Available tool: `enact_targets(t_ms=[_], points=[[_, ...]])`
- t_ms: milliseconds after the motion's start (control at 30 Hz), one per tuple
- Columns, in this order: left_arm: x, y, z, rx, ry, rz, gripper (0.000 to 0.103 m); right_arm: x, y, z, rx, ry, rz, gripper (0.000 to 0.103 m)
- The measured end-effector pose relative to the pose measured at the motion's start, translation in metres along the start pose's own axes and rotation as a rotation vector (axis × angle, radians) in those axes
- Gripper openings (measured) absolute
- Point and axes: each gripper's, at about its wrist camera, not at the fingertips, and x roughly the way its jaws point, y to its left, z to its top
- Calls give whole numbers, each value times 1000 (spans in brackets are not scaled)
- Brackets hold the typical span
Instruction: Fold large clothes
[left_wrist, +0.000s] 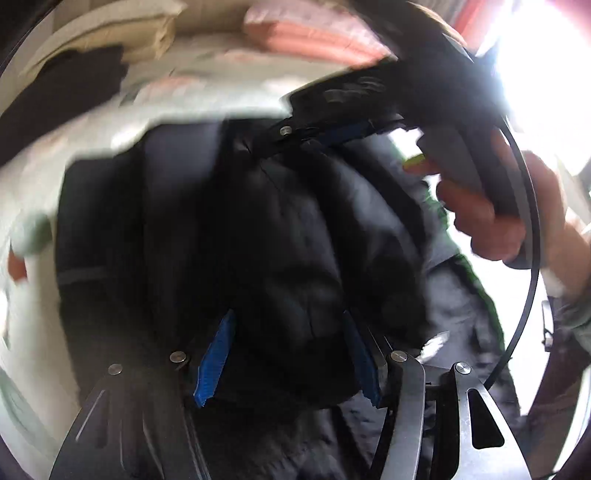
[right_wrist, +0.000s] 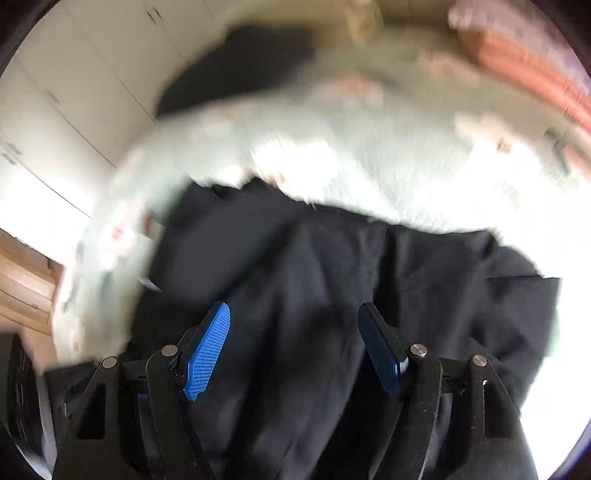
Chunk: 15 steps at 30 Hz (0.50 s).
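Note:
A large dark navy garment (left_wrist: 258, 229) lies bunched on a pale bedspread (left_wrist: 33, 332). My left gripper (left_wrist: 288, 354) has its blue-padded jaws apart, with a thick fold of the garment between them. My right gripper shows at the top of the left wrist view (left_wrist: 332, 133), held by a hand, its tips on the garment's far edge. In the right wrist view the garment (right_wrist: 351, 277) fills the lower half and my right gripper (right_wrist: 295, 347) has its jaws wide apart with cloth lying between them. Both views are motion-blurred.
The pale floral bedspread (right_wrist: 351, 147) stretches beyond the garment. A black item (right_wrist: 240, 62) and pink folded bedding (right_wrist: 517, 62) lie at the far side. White cupboards (right_wrist: 74, 74) stand at left. A bright window (left_wrist: 535, 55) glares at right.

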Motion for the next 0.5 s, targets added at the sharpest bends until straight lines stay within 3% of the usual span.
enact_targets(t_ms=[67,167,367,500], points=[[16,8,-12,-42,-24,-1,62,28,10,-6,-52,23,-65,78],[19,15,-16,-73,-39,-29,62,35,29,-6,-103,-14,-145,84],[12,13,-14,-66,-26,-28,63,20,33,-10,-97,-41,-135,85],[-13,11,-14,-102,-28,-56,62,-38,35,-34,-55,-128,-62,82]])
